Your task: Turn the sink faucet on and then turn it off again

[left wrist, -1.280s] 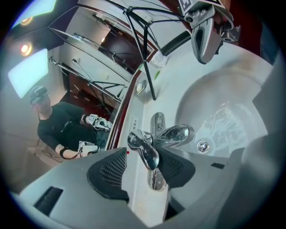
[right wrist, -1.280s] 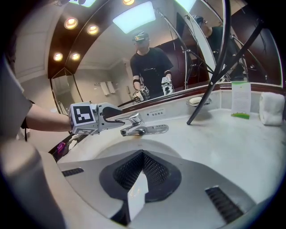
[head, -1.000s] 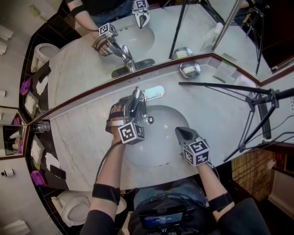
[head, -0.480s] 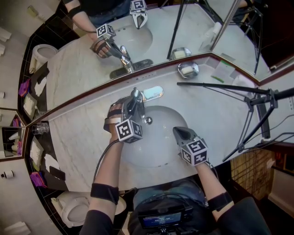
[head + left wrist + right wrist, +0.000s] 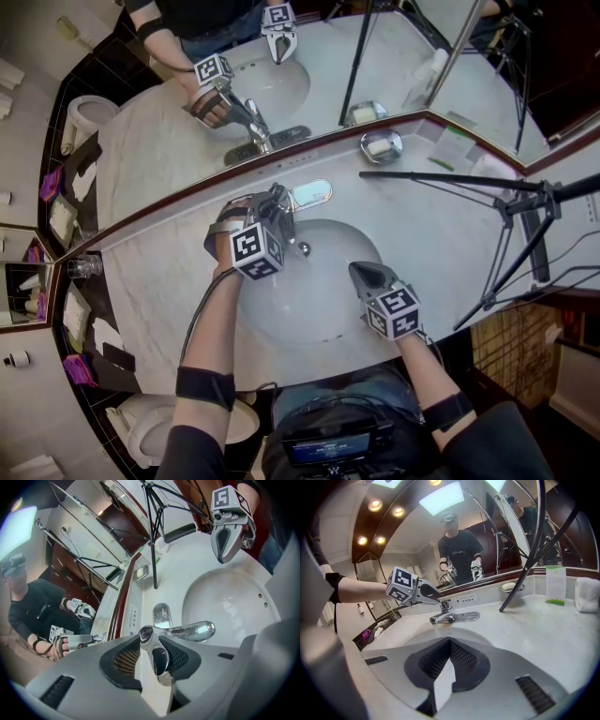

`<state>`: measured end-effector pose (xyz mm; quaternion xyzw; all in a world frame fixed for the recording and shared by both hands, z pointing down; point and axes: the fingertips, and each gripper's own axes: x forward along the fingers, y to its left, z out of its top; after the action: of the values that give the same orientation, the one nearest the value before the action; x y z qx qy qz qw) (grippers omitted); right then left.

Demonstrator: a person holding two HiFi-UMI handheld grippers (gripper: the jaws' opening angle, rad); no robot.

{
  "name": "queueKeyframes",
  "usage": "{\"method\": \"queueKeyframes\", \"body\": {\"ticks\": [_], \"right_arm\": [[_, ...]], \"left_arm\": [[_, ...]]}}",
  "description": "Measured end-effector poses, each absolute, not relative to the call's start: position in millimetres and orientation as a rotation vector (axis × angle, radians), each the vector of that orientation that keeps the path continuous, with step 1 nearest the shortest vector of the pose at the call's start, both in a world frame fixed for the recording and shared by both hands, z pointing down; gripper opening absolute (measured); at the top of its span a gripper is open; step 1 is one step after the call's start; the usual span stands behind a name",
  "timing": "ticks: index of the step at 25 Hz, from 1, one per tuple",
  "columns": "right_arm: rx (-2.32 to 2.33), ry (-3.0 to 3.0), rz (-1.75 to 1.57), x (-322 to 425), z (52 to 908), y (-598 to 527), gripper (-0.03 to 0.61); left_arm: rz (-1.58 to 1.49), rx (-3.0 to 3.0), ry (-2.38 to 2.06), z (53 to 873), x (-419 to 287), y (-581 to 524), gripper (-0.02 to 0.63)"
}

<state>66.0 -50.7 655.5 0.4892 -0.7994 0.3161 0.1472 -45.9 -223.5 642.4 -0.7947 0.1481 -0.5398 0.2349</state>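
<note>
Nearest the person, the right tongs [image 5: 356, 270] hung over the front part of the sink basin [image 5: 319, 309], pressed together with nothing between them, pointing toward the faucet. Farther in, at the basin's back rim, the left tongs [image 5: 272, 214] had just been closing and pinched the faucet handle [image 5: 154, 651], the chrome lever lying between the two pads. The spout [image 5: 192, 631] reached out over the basin just beside them. Beyond, on the pale marble table [image 5: 422, 225], a soap dish [image 5: 382, 145] sat against the mirror [image 5: 169, 141], with a black tripod [image 5: 506, 202] to the right.
</note>
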Motion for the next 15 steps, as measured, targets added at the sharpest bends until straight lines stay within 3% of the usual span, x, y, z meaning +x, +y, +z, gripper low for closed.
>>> {"method": "queueKeyframes", "body": {"ticks": [15], "right_arm": [[1.434,-2.300,0.905,70.0,648.9,-47.5,0.018]], "left_arm": [[-1.562,-2.236,0.242,642.9,-41.3,-227.1,0.133]]}}
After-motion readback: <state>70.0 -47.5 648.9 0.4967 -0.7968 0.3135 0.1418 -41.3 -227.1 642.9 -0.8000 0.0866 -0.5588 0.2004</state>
